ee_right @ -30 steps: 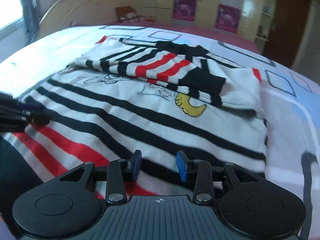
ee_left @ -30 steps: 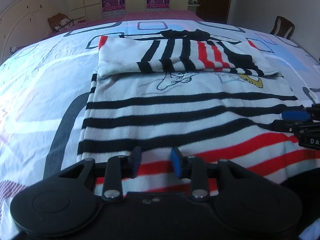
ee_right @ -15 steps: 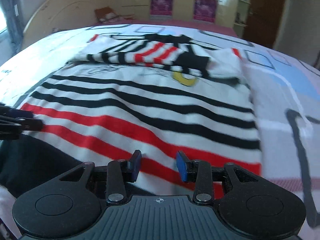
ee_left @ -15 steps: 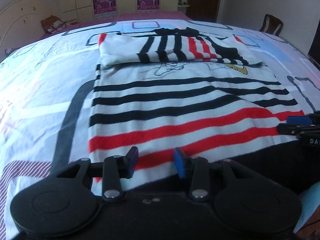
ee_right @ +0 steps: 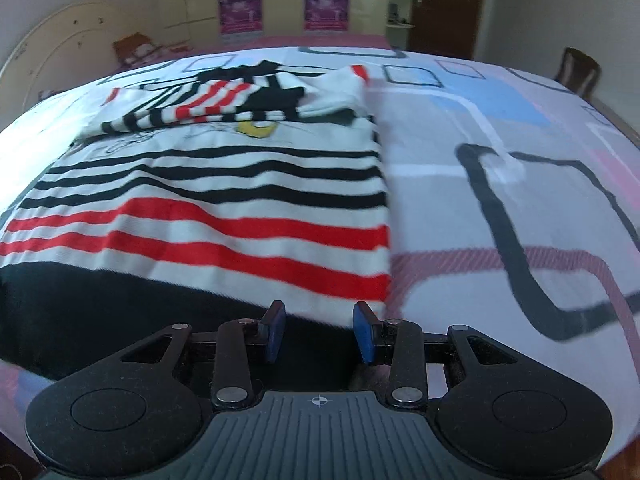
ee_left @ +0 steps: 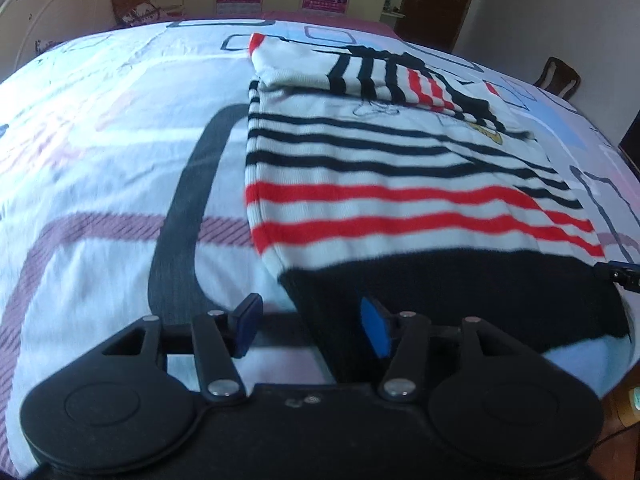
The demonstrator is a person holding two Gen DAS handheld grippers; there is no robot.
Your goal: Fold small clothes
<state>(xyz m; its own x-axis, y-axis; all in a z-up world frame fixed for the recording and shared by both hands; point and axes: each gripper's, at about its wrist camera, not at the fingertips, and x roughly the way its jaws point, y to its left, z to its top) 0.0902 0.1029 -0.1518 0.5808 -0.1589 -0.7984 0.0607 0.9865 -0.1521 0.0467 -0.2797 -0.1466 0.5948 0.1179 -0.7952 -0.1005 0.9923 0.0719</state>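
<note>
A small white sweater (ee_left: 400, 184) with black and red stripes and a black hem band (ee_left: 460, 300) lies flat on the bed, its sleeves folded across the top (ee_left: 380, 76). It also shows in the right wrist view (ee_right: 208, 200). My left gripper (ee_left: 310, 326) is open and empty at the hem's near left corner. My right gripper (ee_right: 318, 330) is open and empty at the hem's near right corner. The right gripper's tip (ee_left: 624, 274) shows at the right edge of the left wrist view.
The bed sheet (ee_right: 500, 168) is white with grey, blue and pink shapes. A headboard (ee_left: 52, 28) and a cushion (ee_left: 132, 10) are at the far left. A wooden chair (ee_right: 580, 74) stands beyond the bed on the right.
Both grippers have pulled back toward the near edge, from over the striped body to the black hem. The left moved to the left corner, the right to the right corner. Both stayed open.
</note>
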